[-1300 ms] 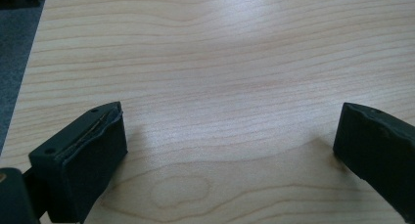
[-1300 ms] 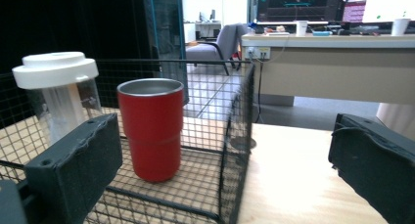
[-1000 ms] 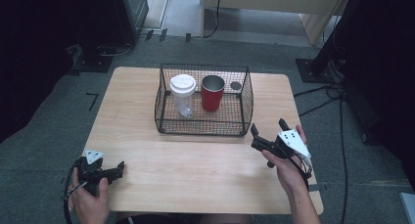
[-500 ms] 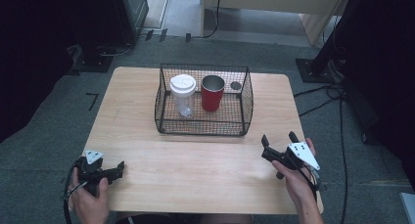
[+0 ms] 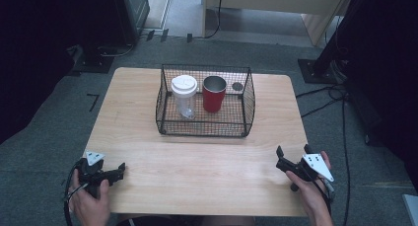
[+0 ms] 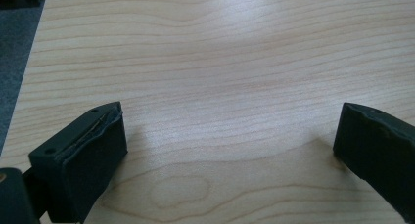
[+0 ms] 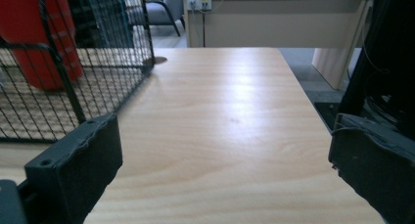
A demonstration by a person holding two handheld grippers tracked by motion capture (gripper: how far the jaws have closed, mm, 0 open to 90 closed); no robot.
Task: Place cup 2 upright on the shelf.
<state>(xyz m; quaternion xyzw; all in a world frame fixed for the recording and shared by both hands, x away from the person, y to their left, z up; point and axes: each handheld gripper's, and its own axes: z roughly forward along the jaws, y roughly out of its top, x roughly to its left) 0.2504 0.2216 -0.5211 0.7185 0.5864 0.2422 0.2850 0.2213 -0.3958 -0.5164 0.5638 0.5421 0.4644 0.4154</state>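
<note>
Right gripper [image 5: 292,159], held in the person's right hand [image 5: 310,186] at the near right corner of the surface [image 5: 197,157]: jaws spread wide and released, nothing between them. In the right gripper view the two black jaws stand at the lower left and lower right with bare wood between them, and the wire basket [image 7: 73,72] lies ahead to the left, apart from the gripper [image 7: 225,170].

Left gripper [image 5: 118,170], held in the left hand [image 5: 88,201] at the near left corner of the surface: jaws likewise open and empty. In the left gripper view the jaws frame a bare stretch of pale wood grain, with the gripper [image 6: 230,141] low over the surface [image 6: 220,62]. A grey three-cornered plate tops each gripper, and a cable trails from each toward the person.

Wire basket [image 5: 204,101], black mesh, open at the top, standing at the middle of the far half of the surface, well apart from both grippers. Inside it, upright and side by side: a clear cup with a white lid [image 5: 184,94] at left and a red cup [image 5: 214,93] at right. A small dark round object [image 5: 237,86] lies at the basket's far right corner; whether it is within the mesh or just beyond it cannot be told.

Grey carpeted floor [image 5: 59,122] surrounds the surface.
</note>
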